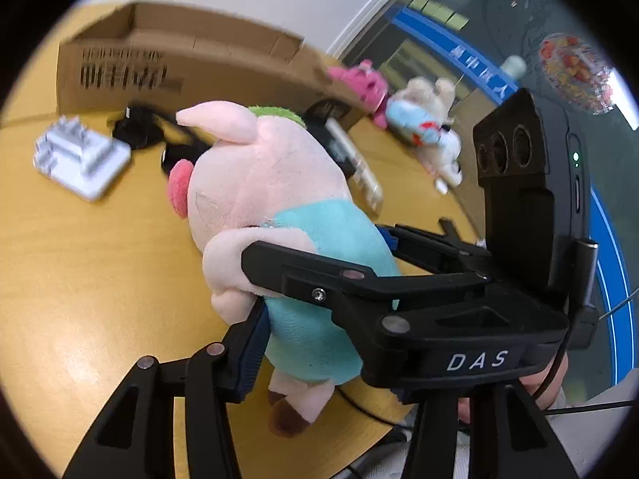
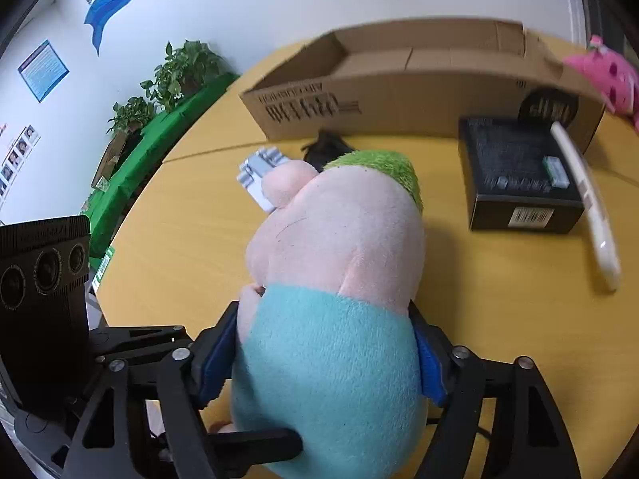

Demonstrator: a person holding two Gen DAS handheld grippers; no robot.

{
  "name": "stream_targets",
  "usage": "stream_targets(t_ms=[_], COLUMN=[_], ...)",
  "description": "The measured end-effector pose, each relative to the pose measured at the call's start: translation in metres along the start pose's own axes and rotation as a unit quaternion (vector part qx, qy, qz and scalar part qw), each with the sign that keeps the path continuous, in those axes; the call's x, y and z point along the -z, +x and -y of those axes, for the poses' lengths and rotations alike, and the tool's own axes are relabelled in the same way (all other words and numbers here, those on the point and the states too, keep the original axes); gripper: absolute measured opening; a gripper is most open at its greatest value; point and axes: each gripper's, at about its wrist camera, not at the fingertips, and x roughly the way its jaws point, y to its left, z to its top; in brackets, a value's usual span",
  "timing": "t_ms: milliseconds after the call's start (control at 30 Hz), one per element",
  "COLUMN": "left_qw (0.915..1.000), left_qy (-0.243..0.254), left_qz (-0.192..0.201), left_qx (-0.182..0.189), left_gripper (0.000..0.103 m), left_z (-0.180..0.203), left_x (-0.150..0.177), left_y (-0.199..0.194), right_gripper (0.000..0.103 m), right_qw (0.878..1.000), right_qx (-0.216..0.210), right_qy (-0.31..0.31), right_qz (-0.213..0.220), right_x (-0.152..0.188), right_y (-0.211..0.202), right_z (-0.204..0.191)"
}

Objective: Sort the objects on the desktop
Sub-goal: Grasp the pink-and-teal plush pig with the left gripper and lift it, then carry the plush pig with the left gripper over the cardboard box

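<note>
A pink pig plush with a teal body and green cap is held above the yellow table. My right gripper is shut on its teal body, blue pads pressing both sides. My left gripper also has its fingers on either side of the teal body, with the right gripper's black frame crossing in front. An open cardboard box stands at the back of the table and also shows in the left wrist view.
A white power strip, a black box, a white remote, a black cable bundle, a pink plush and a white-and-blue plush lie on the table. Green planters stand beyond its left edge.
</note>
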Motion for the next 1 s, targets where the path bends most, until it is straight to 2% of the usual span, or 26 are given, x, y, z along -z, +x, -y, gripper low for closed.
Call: stream_targets(t_ms=[133, 333, 367, 600, 800, 1000], left_qw=[0.9981, 0.9893, 0.9876, 0.9752, 0.9644, 0.9573], left_qy=[0.032, 0.092, 0.1, 0.147, 0.18, 0.2], left_qz=[0.052, 0.112, 0.12, 0.165, 0.193, 0.209], left_qx=[-0.006, -0.015, -0.015, -0.016, -0.01, -0.009], left_gripper=[0.049, 0.049, 0.049, 0.049, 0.049, 0.049], left_z=[0.02, 0.038, 0.039, 0.06, 0.059, 0.06], left_x=[-0.019, -0.064, -0.068, -0.116, -0.155, -0.178], left_y=[-0.028, -0.063, -0.069, -0.092, -0.101, -0.102], right_gripper=[0.071, 0.071, 0.071, 0.071, 0.071, 0.071], right_qw=[0.998, 0.986, 0.986, 0.975, 0.966, 0.961], right_qx=[0.01, 0.023, 0.023, 0.038, 0.049, 0.054], right_qy=[-0.021, -0.068, -0.064, -0.081, -0.094, -0.107], right_qz=[0.056, 0.154, 0.151, 0.205, 0.237, 0.25], right_x=[-0.018, -0.062, -0.069, -0.127, -0.172, -0.205], right_y=[-0.033, -0.088, -0.089, -0.123, -0.132, -0.126], right_z=[-0.013, -0.044, -0.047, -0.07, -0.073, -0.067])
